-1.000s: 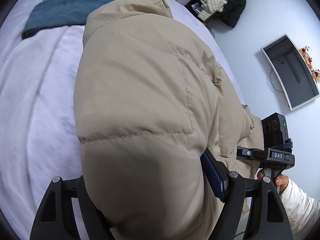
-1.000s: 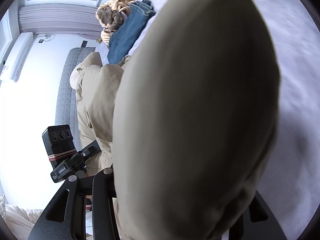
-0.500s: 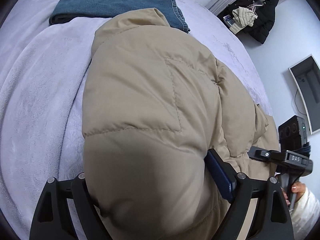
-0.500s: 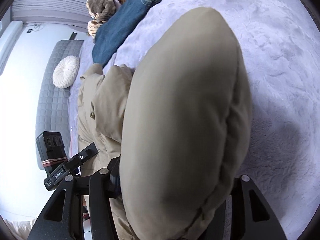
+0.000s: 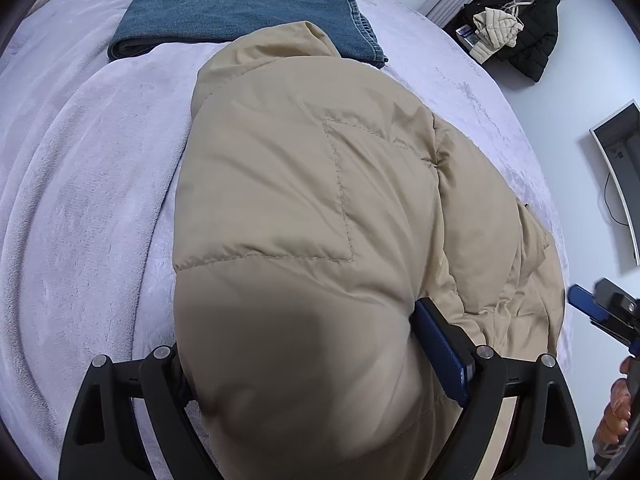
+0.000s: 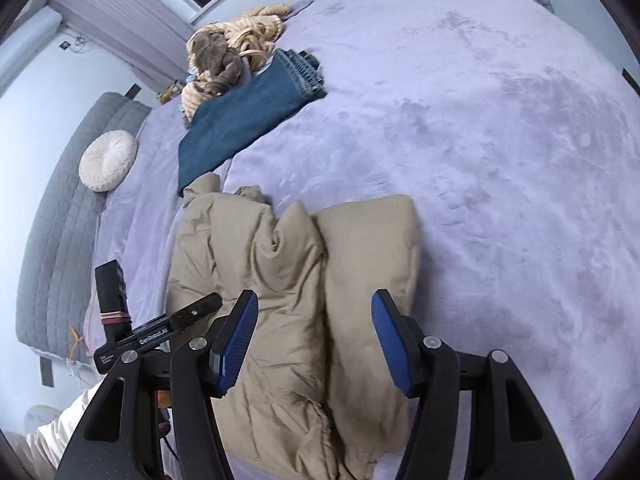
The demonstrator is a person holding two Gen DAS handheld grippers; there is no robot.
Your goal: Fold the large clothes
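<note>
Jacket [image 6: 280, 280] lies bunched at lower centre on the bed [image 6: 500, 160] mid-fold, my left claw [image 5: 304, 380] clamping its padded edge, right claw [image 6: 312, 332] spread empty; next, I'd release and flatten.

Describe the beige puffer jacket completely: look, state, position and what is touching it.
The beige puffer jacket is padded, matte and quilted with stitched seams. It lies bunched in thick folds on the lavender blanket, near the folded jeans. The left gripper is clamped on a bulging fold; the right gripper is open above it, touching nothing.
</note>
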